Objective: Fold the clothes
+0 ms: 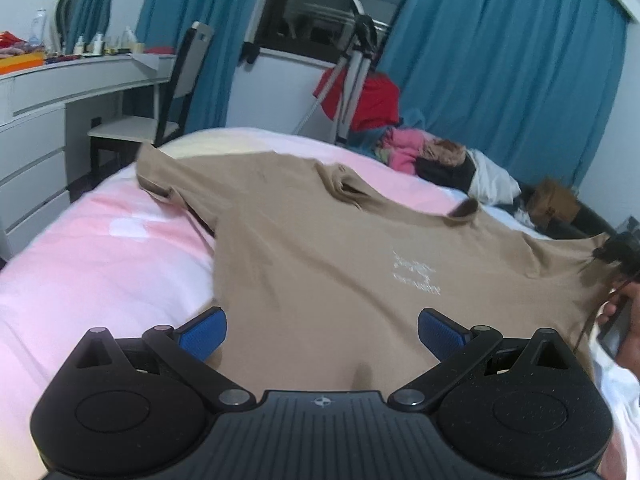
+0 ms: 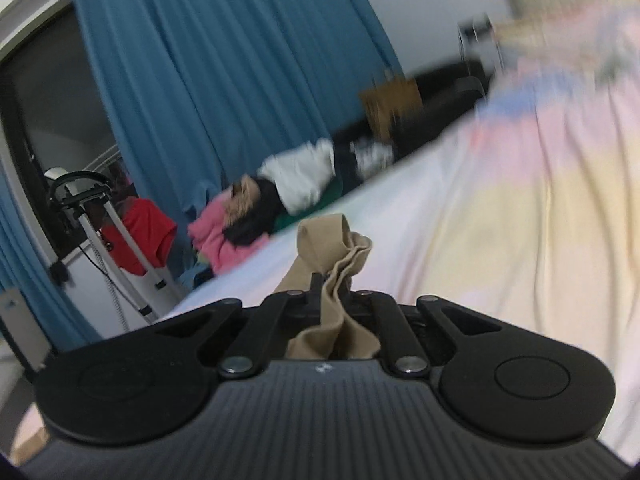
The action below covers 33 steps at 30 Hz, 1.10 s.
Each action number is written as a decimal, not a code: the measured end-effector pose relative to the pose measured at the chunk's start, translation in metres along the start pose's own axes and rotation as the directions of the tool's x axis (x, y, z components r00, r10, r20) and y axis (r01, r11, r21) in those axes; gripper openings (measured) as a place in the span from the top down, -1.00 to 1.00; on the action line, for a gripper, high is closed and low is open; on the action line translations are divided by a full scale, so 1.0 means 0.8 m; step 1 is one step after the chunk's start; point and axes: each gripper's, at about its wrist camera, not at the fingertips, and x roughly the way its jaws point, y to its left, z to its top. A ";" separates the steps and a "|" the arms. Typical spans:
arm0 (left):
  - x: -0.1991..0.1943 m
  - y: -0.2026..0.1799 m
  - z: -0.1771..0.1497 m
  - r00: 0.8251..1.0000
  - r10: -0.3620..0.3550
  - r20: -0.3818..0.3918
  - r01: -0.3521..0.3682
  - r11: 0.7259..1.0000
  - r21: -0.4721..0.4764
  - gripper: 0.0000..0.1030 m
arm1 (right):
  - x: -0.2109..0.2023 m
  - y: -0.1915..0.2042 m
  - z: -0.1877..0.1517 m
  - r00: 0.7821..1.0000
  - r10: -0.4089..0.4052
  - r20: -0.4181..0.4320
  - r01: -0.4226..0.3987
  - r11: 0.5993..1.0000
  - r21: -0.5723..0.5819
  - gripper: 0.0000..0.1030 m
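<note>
A tan T-shirt point(image 1: 320, 240) lies spread across the bed point(image 1: 100, 248), print side up, over a bedcover of pale pink, white and yellow patches. Its collar points toward the far edge of the bed, one short sleeve reaches toward the far left corner, and the pale chest print point(image 1: 416, 276) sits on the half of the shirt toward the right edge. The left tool point(image 1: 322, 330) hovers over the shirt's near hem with its blue pads point(image 1: 204, 334) spread wide apart, nothing between them; whether the pads touch the cloth cannot be told. The right tool point(image 2: 332, 292) is pressed together on a bunched fold of the same tan fabric point(image 2: 334, 256), which sticks up past the fingertips in a rumpled knot and also trails back between the linkage arms. In the left wrist view that tool point(image 1: 618, 248) shows at the right edge of the bed, pinching the shirt's side so the cloth pulls into creases toward it, with the person's hand point(image 1: 630, 336) just below. Beyond the far edge of the bed a heap of clothes point(image 1: 436, 156) in pink, black and white lies in front of teal curtains point(image 1: 500, 60), with a tripod point(image 1: 352, 72) and a red garment point(image 1: 376, 100) beside it. A white desk point(image 1: 52, 92) and a chair point(image 1: 160, 120) stand past the left edge.
</note>
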 end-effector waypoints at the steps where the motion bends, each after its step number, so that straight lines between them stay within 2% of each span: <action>1: -0.004 0.004 0.004 1.000 0.016 0.008 -0.016 1.000 0.006 -0.99 | -0.010 0.016 0.007 1.000 -0.009 0.026 0.010 0.999 -0.042 0.87; 4: -0.016 0.014 0.015 0.997 0.066 0.034 -0.067 0.997 0.023 -0.99 | -0.043 0.075 0.010 0.995 -0.011 0.094 0.028 0.982 -0.189 0.87; 6: -0.022 0.027 0.022 0.994 0.099 0.047 -0.100 0.995 0.019 -0.99 | -0.068 0.123 0.000 0.990 0.023 0.142 0.019 0.956 -0.292 0.87; 9: -0.027 0.049 0.029 0.989 0.139 0.056 -0.139 0.990 -0.005 -0.99 | -0.093 0.197 -0.032 0.981 0.104 0.165 -0.026 0.907 -0.421 0.87; 13: -0.030 0.081 0.036 0.981 0.187 0.059 -0.184 0.982 -0.049 -0.99 | -0.096 0.283 -0.104 0.982 0.182 0.059 -0.123 0.838 -0.531 0.87; 16: -0.029 0.102 0.038 0.975 0.214 0.051 -0.210 0.975 -0.076 -0.99 | -0.079 0.327 -0.167 0.982 0.185 -0.039 -0.172 0.782 -0.599 0.87; 19: -0.016 0.113 0.035 0.975 0.219 0.023 -0.216 0.973 -0.085 -0.99 | -0.057 0.350 -0.222 0.978 0.166 -0.123 -0.206 0.743 -0.637 0.86; 21: -0.006 0.116 0.033 0.975 0.222 0.009 -0.220 0.972 -0.080 -0.99 | -0.040 0.351 -0.239 0.974 0.141 -0.178 -0.222 0.758 -0.613 0.84; 23: 0.003 0.115 0.031 0.975 0.222 0.002 -0.222 0.973 -0.068 -0.99 | -0.024 0.343 -0.242 0.959 0.128 -0.252 -0.252 0.793 -0.555 0.80; 24: 0.007 0.114 0.030 0.975 0.221 -0.002 -0.221 0.973 -0.063 -0.99 | -0.015 0.337 -0.241 0.946 0.130 -0.297 -0.275 0.808 -0.521 0.69; 25: 0.012 0.114 0.029 0.976 0.220 -0.005 -0.220 0.974 -0.059 -0.99 | -0.008 0.331 -0.239 0.930 0.139 -0.341 -0.301 0.821 -0.485 0.28; 26: 0.015 0.113 0.028 0.977 0.214 -0.010 -0.214 0.975 -0.057 -0.99 | -0.005 0.325 -0.236 0.910 0.167 -0.379 -0.337 0.830 -0.443 -0.01; 27: 0.017 0.111 0.028 0.979 0.205 -0.011 -0.206 0.977 -0.052 -0.99 | -0.007 0.320 -0.231 0.894 0.202 -0.400 -0.370 0.837 -0.404 -0.49; 28: 0.019 0.109 0.027 0.980 0.196 -0.012 -0.197 0.979 -0.047 -0.99 | -0.017 0.318 -0.228 0.883 0.235 -0.406 -0.395 0.840 -0.372 -0.71; 33: 0.007 0.089 0.025 0.985 0.174 0.021 -0.173 0.985 -0.010 -0.99 | -0.093 0.289 -0.180 0.832 0.364 -0.418 -0.491 0.835 -0.249 -0.69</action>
